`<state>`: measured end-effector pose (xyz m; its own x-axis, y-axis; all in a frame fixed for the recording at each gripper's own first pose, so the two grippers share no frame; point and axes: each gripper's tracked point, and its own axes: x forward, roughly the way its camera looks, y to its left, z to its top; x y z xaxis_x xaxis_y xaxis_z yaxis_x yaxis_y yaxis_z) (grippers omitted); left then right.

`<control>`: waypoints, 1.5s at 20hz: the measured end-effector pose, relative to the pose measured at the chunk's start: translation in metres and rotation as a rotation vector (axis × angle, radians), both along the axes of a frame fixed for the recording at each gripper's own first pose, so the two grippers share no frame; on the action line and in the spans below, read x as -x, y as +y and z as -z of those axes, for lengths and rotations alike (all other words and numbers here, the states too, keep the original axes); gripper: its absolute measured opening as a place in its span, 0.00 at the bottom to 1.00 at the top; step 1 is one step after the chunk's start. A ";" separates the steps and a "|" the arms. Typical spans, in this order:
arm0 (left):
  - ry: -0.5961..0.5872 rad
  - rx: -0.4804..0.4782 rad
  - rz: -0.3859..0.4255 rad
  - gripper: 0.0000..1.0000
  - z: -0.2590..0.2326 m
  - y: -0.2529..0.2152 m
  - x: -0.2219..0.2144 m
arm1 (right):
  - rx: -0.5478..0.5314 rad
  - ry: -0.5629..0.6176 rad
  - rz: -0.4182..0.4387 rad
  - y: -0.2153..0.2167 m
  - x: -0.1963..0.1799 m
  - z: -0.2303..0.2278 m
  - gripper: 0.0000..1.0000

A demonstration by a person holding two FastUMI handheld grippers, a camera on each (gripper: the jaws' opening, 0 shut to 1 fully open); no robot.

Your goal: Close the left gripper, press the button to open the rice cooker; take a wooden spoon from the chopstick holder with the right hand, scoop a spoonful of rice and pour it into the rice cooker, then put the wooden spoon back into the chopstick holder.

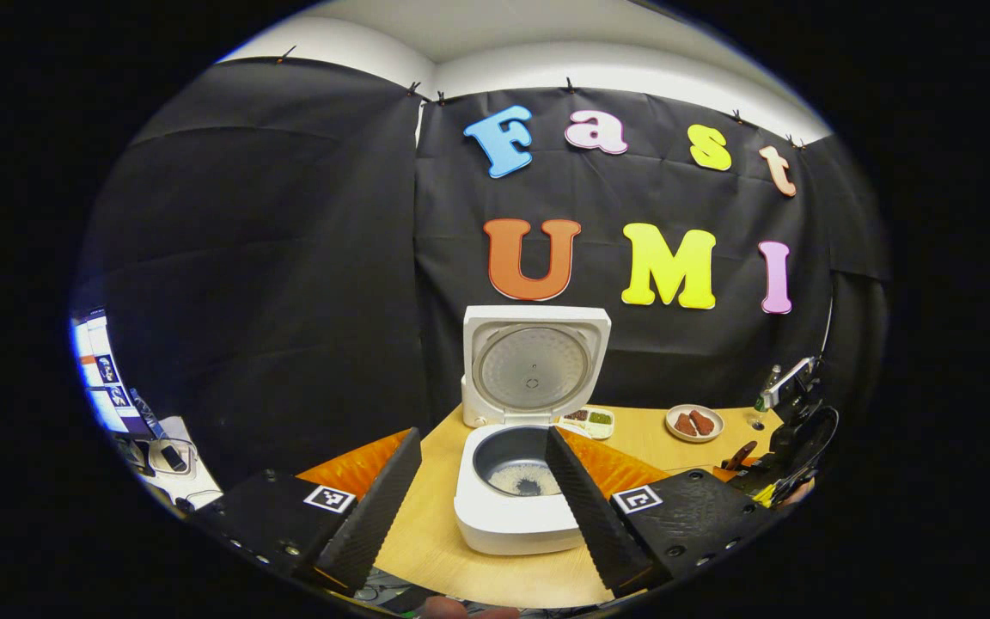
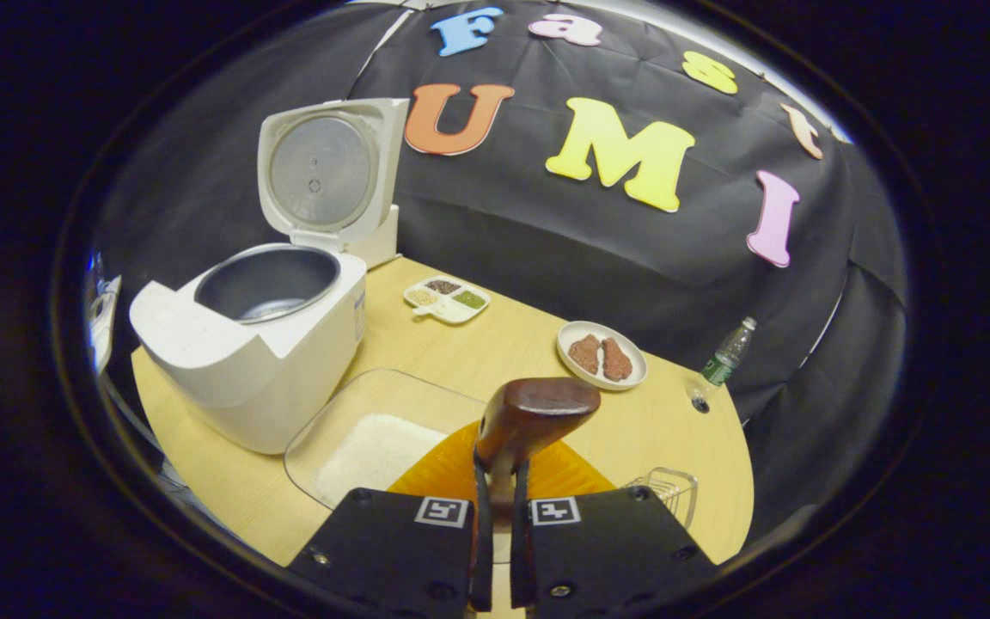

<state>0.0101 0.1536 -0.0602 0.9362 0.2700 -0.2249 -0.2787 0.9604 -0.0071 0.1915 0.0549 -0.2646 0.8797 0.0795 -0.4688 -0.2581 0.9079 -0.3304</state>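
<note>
- Light wooden table (image 2: 495, 344) carries everything.
- White rice cooker (image 2: 263, 361) sits left, lid raised.
- Clear glass dish of rice (image 2: 375, 438) lies near.
- Divided white condiment tray (image 2: 446, 299) and white plate of brown pieces (image 2: 602, 355) lie farther back.
- Clear plastic bottle (image 2: 723, 361) stands far right.

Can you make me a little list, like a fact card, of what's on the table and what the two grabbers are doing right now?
rice cooker: lid up, open, white, on the wooden table
inner pot: some rice at the bottom
right gripper: shut on the wooden spoon, bowl end raised
left gripper: open, facing the cooker, holding nothing
glass tray: holds rice, beside the cooker
small divided dish: three fillings, near the cooker
plate: two brown pieces of food
bottle: near the table's far edge
wire holder: near the right gripper
</note>
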 end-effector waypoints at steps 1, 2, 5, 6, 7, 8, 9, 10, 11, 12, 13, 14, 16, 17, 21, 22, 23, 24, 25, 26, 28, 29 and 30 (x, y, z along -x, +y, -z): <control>0.010 -0.001 -0.001 0.94 0.002 0.001 0.004 | -0.003 0.015 0.007 0.000 0.001 0.008 0.13; 0.017 -0.003 -0.001 0.94 0.004 0.003 0.008 | -0.011 0.012 0.014 0.003 0.001 0.012 0.13; 0.027 -0.006 -0.008 0.94 0.004 0.008 0.015 | -0.094 0.053 0.025 0.013 0.007 0.017 0.13; 0.030 -0.003 -0.012 0.94 0.006 0.009 0.017 | -0.141 0.075 0.039 0.017 0.008 0.020 0.13; 0.032 0.003 -0.016 0.94 0.005 0.010 0.018 | -0.183 0.093 0.053 0.020 0.009 0.020 0.13; 0.033 0.008 -0.018 0.94 0.005 0.010 0.021 | -0.225 0.111 0.068 0.022 0.009 0.020 0.13; 0.034 0.013 -0.020 0.94 0.006 0.011 0.022 | -0.265 0.129 0.075 0.026 0.009 0.021 0.13; 0.035 0.014 -0.021 0.94 0.006 0.011 0.023 | -0.304 0.147 0.079 0.032 0.010 0.022 0.13; 0.037 0.012 -0.022 0.94 0.006 0.012 0.025 | -0.336 0.162 0.082 0.036 0.011 0.021 0.13; 0.040 0.010 -0.023 0.94 0.007 0.013 0.025 | -0.368 0.175 0.082 0.042 0.011 0.022 0.13; 0.042 0.009 -0.025 0.94 0.007 0.013 0.025 | -0.396 0.188 0.083 0.046 0.011 0.022 0.13; 0.042 0.009 -0.028 0.94 0.006 0.014 0.026 | -0.420 0.198 0.086 0.049 0.011 0.022 0.13; 0.041 0.009 -0.034 0.94 0.005 0.016 0.026 | -0.474 0.222 0.091 0.056 0.012 0.021 0.13; 0.044 0.010 -0.038 0.94 0.006 0.016 0.027 | -0.505 0.237 0.090 0.058 0.011 0.020 0.13; 0.050 0.009 -0.050 0.94 0.008 0.014 0.027 | -0.606 0.278 0.102 0.062 0.007 0.015 0.13; 0.052 0.009 -0.052 0.94 0.007 0.014 0.028 | -0.627 0.281 0.104 0.062 0.005 0.013 0.13; 0.054 0.009 -0.054 0.94 0.007 0.013 0.028 | -0.660 0.287 0.106 0.062 0.004 0.010 0.13; 0.056 0.011 -0.055 0.94 0.007 0.012 0.028 | -0.702 0.299 0.112 0.062 0.002 0.008 0.13; 0.057 0.013 -0.056 0.94 0.007 0.011 0.027 | -0.741 0.313 0.119 0.062 0.001 0.008 0.13; 0.057 0.013 -0.057 0.93 0.006 0.008 0.026 | -0.775 0.325 0.128 0.060 0.000 0.009 0.13; 0.058 0.008 -0.059 0.94 0.003 0.004 0.024 | -0.844 0.349 0.151 0.053 -0.004 0.013 0.13; 0.057 0.003 -0.057 0.94 0.001 0.002 0.022 | -0.879 0.357 0.165 0.047 -0.005 0.014 0.13; 0.057 -0.004 -0.054 0.94 -0.001 -0.002 0.022 | -0.908 0.361 0.177 0.043 -0.005 0.015 0.13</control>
